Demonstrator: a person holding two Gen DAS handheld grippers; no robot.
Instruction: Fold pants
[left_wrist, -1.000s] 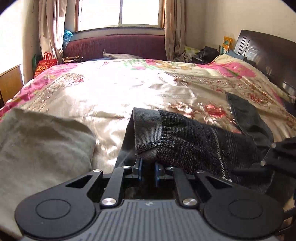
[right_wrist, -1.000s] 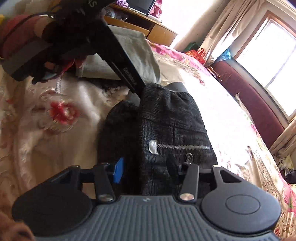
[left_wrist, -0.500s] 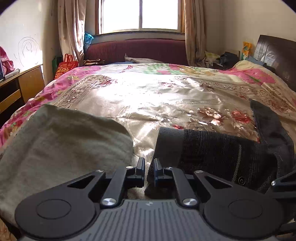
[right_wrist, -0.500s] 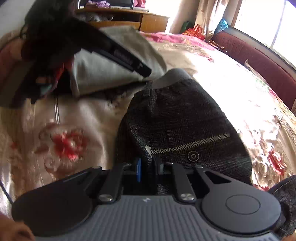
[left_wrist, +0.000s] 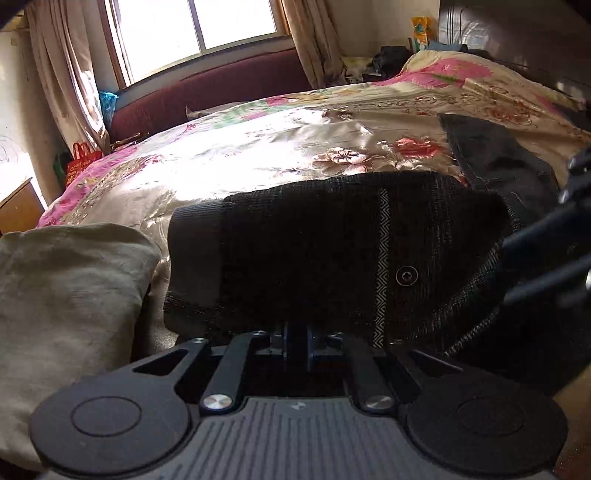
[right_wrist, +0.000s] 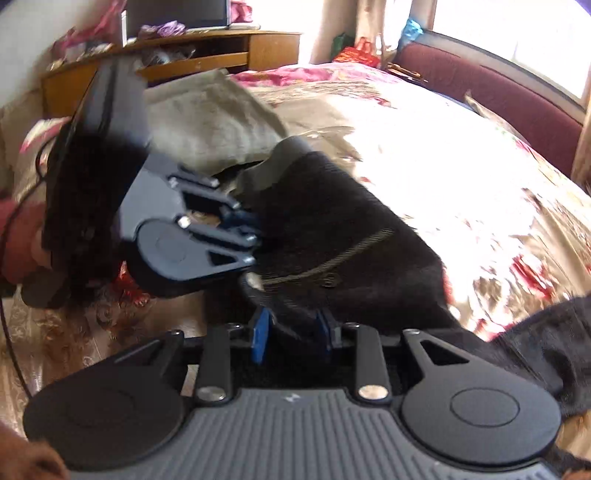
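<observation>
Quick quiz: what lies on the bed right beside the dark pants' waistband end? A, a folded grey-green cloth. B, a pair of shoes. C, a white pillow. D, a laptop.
A: a folded grey-green cloth lies on the bedspread just beside the waistband end of the dark pants.

1. The left gripper (left_wrist: 296, 341) angled downward, its jaws pinched tight on dark fabric.
2. The right gripper (right_wrist: 293, 334) had just widened its jaws, with cloth bunched between them.
</observation>
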